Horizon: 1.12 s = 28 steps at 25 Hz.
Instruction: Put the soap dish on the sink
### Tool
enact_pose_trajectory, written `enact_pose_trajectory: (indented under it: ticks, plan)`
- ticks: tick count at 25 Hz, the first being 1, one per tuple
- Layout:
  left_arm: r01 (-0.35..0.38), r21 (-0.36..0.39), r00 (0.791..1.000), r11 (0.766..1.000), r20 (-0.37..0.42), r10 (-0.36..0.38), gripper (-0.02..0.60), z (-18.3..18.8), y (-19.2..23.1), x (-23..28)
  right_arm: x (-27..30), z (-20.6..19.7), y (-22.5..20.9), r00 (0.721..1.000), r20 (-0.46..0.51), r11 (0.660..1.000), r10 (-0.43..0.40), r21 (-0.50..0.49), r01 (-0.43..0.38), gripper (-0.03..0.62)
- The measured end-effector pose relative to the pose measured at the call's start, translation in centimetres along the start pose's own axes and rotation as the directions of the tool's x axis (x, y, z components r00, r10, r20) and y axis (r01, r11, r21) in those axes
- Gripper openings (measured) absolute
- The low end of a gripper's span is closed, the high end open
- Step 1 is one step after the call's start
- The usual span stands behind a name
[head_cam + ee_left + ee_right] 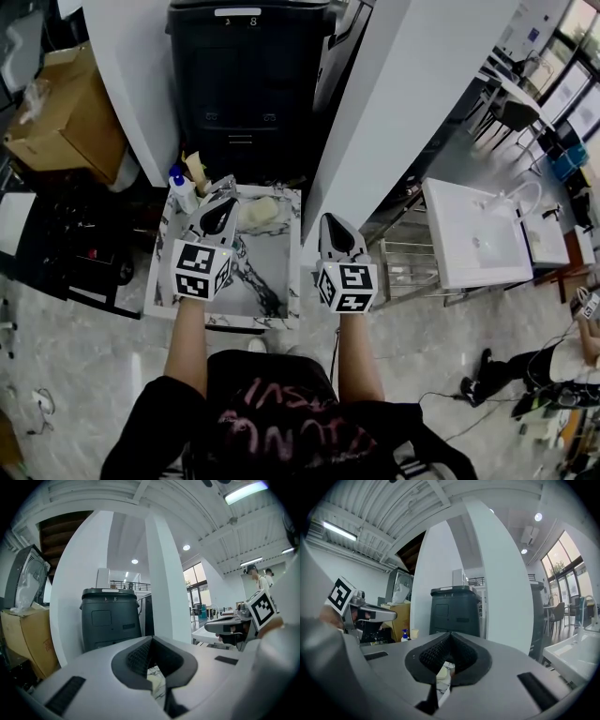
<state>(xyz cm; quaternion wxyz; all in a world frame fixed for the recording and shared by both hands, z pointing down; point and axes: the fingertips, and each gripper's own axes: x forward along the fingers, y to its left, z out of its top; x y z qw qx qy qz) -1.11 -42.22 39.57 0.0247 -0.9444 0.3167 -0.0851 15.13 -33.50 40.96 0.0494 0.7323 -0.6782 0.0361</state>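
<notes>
Marble sink top (272, 281) is boxed in: dark bin (248, 84) behind the far edge, white pillar (412, 103) along the right edge, floor open on my side. I see the left gripper (225, 187) over the top, jaws closed on nothing. The right gripper (330, 220) hangs just off the right edge, also closed and empty. Cream soap dish (260, 212) lies on the top near the far edge (just right of the left jaws). A blue-capped bottle (178, 187) stands at the far-left corner.
</notes>
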Motion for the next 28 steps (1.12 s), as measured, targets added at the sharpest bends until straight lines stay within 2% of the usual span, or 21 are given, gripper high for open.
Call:
enact_pose_trajectory:
  ticks: [28]
  plan:
    - [-0.037,0.025,0.999,0.999,0.001,0.037,0.014,-0.2,2.3,-1.5,0.5,0.4,0.5,1.0,0.009,1.0,-0.012,-0.009,0.012,0.012]
